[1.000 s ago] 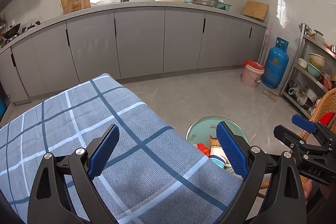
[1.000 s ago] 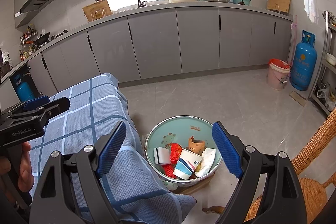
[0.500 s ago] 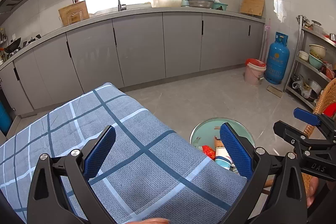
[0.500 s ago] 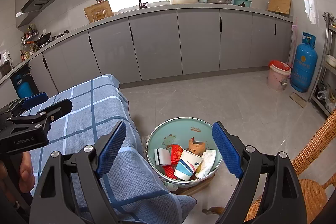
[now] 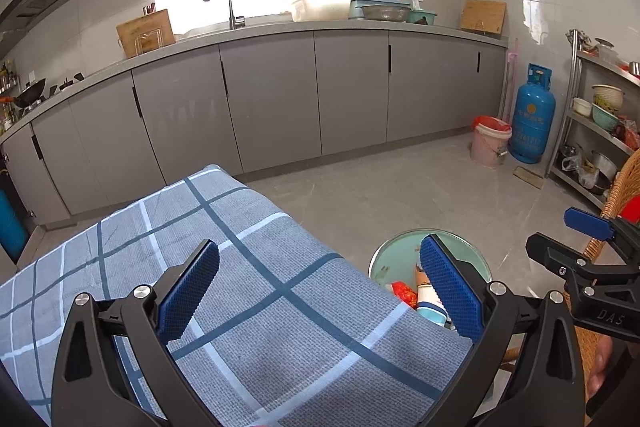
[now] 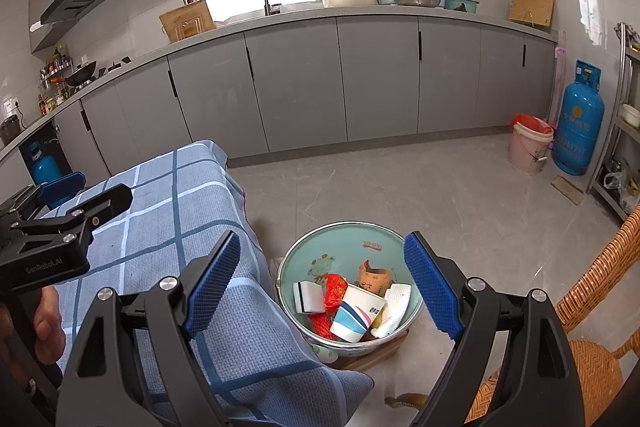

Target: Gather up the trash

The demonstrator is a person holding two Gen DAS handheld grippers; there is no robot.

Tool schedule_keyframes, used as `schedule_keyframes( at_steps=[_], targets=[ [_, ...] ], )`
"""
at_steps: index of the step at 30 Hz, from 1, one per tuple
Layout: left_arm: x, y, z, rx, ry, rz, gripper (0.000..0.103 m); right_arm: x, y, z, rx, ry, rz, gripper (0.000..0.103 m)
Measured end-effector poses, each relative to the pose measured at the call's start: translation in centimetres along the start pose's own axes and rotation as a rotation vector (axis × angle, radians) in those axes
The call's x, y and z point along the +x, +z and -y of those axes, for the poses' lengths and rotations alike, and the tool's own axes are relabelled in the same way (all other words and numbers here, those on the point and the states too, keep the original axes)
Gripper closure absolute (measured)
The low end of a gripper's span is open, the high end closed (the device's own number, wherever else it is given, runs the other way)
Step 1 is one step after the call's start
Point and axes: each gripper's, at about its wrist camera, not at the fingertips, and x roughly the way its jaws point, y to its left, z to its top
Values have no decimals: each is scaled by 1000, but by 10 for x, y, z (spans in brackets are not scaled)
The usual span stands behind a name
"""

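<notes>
Read "DAS" in pale letters on the black body of the right gripper (image 5: pixel 600 269), at the right edge of the left wrist view. Read "GenRobot.AI" on the black body of the left gripper (image 6: pixel 48 223), at the left edge of the right wrist view. Noted yellow characters on the blue gas cylinder (image 6: pixel 578 123), red ones inside the basin (image 6: pixel 308 247) and print on the paper cup (image 6: pixel 356 315), probably Chinese, too small to read.

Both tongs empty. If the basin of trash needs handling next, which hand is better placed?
Right, probably. The right tongs stand open with the basin framed between the fingers, trash in plain view. The left tongs, just opened wider and empty, hover over the checked tablecloth, with the basin off beyond their right finger.
</notes>
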Motion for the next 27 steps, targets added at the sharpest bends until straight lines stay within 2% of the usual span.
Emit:
schedule_keyframes(
  at_steps=[9, 21, 27],
  targets=[
    [1, 1, -4, -23, -32, -22, 4, -2, -4, 3, 5, -17, 4, 17],
    [2, -3, -13, -50, -27, -23, 4, -6, -23, 23, 5, -95, -31, 14],
    [1, -3, -12, -46, -25, -21, 4, -6, -22, 21, 11, -88, -28, 14]
  ],
)
